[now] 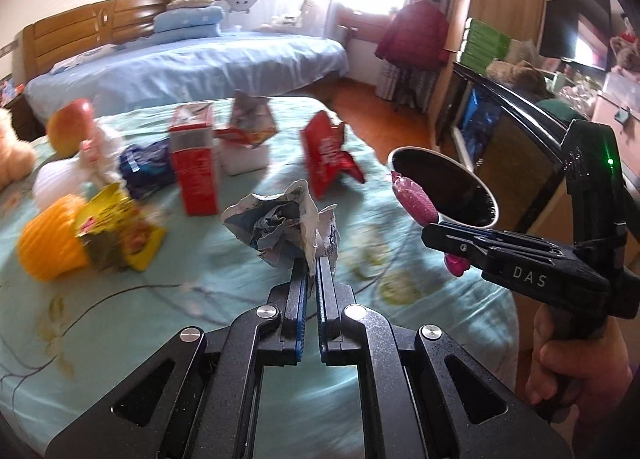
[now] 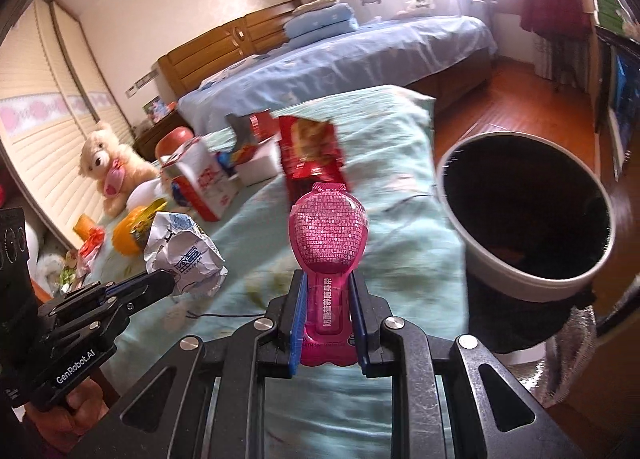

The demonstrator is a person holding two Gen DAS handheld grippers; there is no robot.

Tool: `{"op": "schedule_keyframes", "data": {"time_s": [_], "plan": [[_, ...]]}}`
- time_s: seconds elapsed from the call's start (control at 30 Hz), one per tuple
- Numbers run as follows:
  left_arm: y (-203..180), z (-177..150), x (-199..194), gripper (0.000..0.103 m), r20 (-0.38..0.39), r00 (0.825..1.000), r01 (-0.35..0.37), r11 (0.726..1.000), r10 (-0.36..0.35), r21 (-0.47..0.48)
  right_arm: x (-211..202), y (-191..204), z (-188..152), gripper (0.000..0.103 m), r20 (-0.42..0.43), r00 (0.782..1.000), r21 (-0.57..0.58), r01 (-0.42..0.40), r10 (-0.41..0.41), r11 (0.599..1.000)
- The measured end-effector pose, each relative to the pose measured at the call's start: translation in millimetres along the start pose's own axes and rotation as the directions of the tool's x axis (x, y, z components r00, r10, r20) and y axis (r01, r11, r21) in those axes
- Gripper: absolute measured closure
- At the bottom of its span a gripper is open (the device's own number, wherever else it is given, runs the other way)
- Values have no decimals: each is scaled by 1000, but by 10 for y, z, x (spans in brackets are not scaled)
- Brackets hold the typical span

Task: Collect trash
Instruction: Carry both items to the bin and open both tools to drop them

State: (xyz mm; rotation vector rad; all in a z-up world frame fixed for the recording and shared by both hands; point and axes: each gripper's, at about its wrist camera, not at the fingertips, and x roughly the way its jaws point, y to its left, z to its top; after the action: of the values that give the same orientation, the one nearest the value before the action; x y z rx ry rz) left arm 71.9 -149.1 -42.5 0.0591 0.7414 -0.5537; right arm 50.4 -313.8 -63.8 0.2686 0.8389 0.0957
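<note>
My left gripper [image 1: 313,264] is shut on a crumpled white and blue paper wrapper [image 1: 280,223], held above the teal bed cover [image 1: 180,319]; the wrapper also shows in the right wrist view [image 2: 182,249]. My right gripper [image 2: 328,279] is shut on a pink plastic sachet [image 2: 328,231], seen from the side in the left wrist view [image 1: 414,199]. A round bin with a white rim and dark inside [image 2: 524,219] stands just right of the sachet, beside the bed; it also shows in the left wrist view [image 1: 448,187].
On the bed lie a red snack bag [image 1: 326,157], a red and white carton [image 1: 194,167], a yellow wrapper [image 1: 120,227], a yellow ribbed object [image 1: 48,243], an apple [image 1: 70,125] and a teddy bear [image 2: 108,167]. A second bed [image 1: 192,63] and a dark cabinet [image 1: 500,127] stand beyond.
</note>
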Motion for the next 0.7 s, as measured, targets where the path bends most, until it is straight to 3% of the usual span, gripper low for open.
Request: {"op": "schedule_keyframes", "data": {"time_s": [0.7], "plan": [[-652, 412, 594, 99, -70, 990, 127, 988, -121, 83, -160, -890, 179, 82, 27, 989, 106, 138, -142, 985]]}}
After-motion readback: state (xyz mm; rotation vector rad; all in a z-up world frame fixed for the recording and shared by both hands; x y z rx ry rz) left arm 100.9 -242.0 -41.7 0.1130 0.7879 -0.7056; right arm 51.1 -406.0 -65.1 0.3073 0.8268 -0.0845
